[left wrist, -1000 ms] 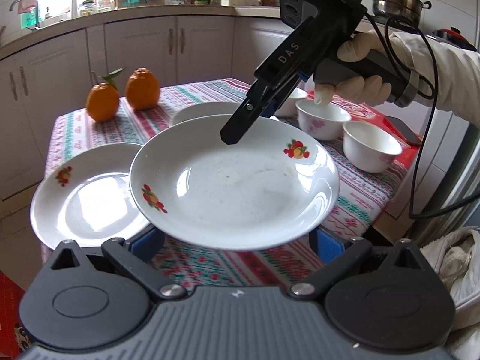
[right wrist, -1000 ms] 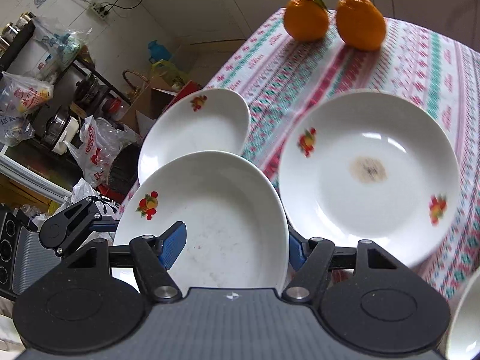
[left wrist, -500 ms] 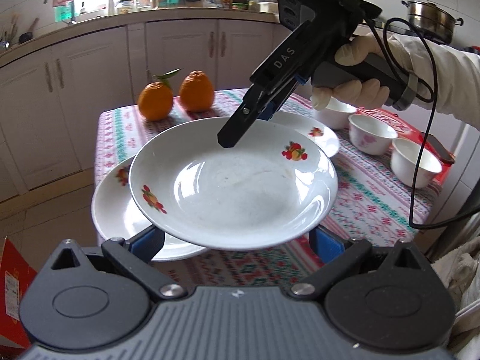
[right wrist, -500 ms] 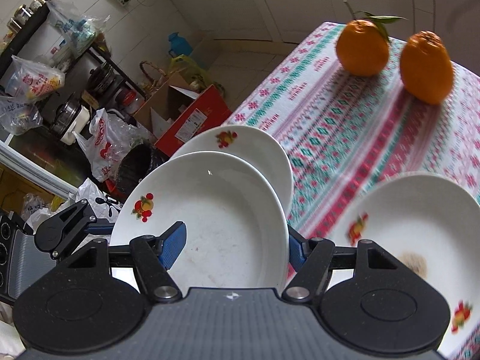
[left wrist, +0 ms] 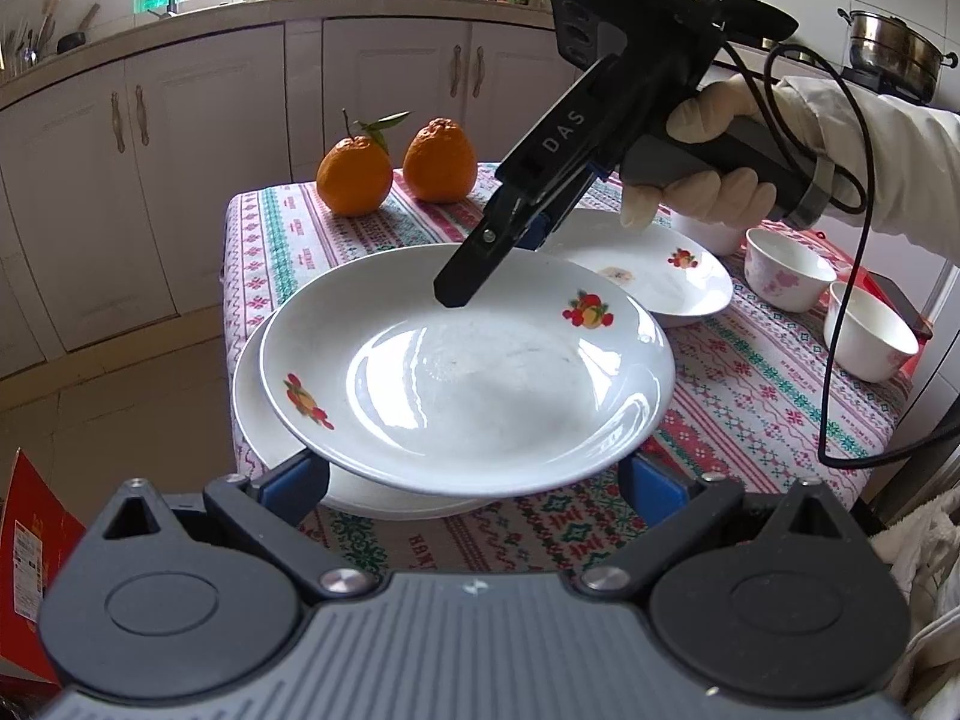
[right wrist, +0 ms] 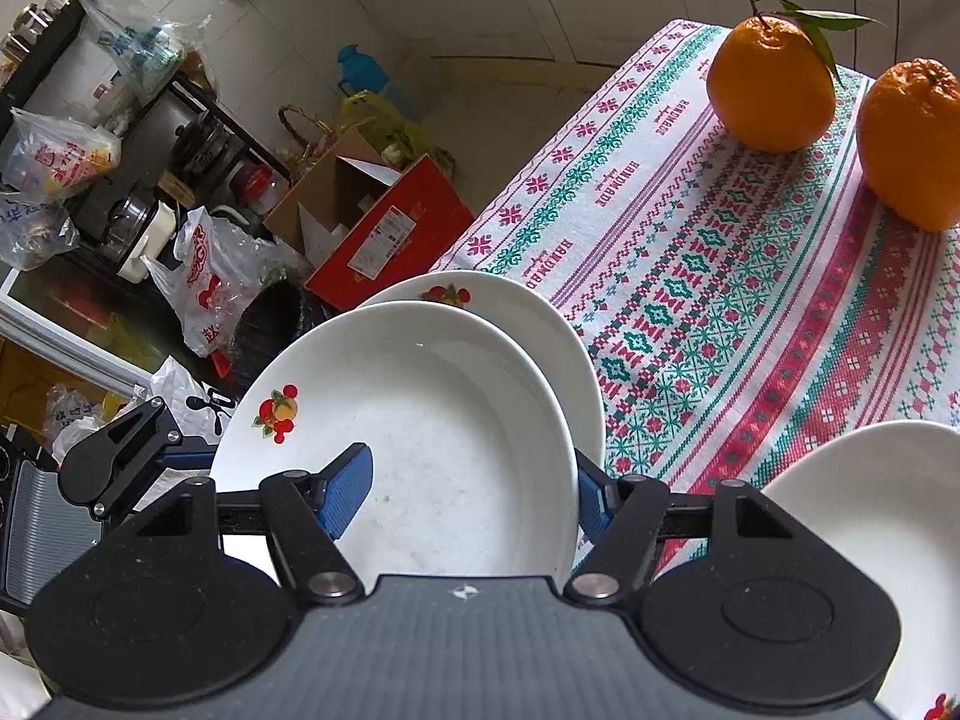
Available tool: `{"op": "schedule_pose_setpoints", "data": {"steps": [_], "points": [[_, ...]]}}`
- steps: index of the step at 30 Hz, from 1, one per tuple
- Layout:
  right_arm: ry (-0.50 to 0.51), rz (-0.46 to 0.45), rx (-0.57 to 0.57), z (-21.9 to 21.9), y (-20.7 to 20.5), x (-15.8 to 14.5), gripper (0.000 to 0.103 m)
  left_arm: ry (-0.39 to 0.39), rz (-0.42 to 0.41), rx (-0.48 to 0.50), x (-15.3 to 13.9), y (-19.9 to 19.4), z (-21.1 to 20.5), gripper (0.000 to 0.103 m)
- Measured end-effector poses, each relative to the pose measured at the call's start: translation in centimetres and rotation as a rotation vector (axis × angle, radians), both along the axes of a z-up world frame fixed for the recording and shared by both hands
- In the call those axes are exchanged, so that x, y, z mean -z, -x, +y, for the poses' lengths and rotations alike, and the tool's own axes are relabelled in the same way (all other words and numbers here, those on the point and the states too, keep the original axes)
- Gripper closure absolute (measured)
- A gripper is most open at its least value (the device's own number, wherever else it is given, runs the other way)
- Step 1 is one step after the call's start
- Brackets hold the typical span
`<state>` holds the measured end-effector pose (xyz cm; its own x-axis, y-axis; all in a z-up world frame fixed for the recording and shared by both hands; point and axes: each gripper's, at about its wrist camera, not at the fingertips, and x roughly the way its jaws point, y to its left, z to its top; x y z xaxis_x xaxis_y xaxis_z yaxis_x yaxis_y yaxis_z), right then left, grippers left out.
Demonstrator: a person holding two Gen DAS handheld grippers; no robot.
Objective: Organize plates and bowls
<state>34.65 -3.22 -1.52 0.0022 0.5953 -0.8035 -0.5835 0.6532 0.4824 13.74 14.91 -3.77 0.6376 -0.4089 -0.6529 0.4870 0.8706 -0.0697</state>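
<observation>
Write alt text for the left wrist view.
A white plate with fruit decals is held over a second plate at the near corner of a table with a patterned cloth, the right gripper pinching its far rim. Behind sit two oranges, another plate and small bowls.

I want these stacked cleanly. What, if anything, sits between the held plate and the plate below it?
Nothing visible. The held plate hangs directly over the lower plate at the table's corner, with only air between.
</observation>
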Motion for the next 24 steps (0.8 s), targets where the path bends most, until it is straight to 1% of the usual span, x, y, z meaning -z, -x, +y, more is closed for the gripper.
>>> {"op": "schedule_pose_setpoints", "data": {"steps": [14,24], "points": [[0.028,0.002,-0.018,1.8,-0.3,1.4,0.029,0.01,0.008,-0.038,-0.1,0.0,1.0,0.001],[0.041,-0.022,-0.018,2.2,-0.1,1.3,0.029,0.017,0.025,-0.056,0.3,-0.3,1.0,0.001]]}}
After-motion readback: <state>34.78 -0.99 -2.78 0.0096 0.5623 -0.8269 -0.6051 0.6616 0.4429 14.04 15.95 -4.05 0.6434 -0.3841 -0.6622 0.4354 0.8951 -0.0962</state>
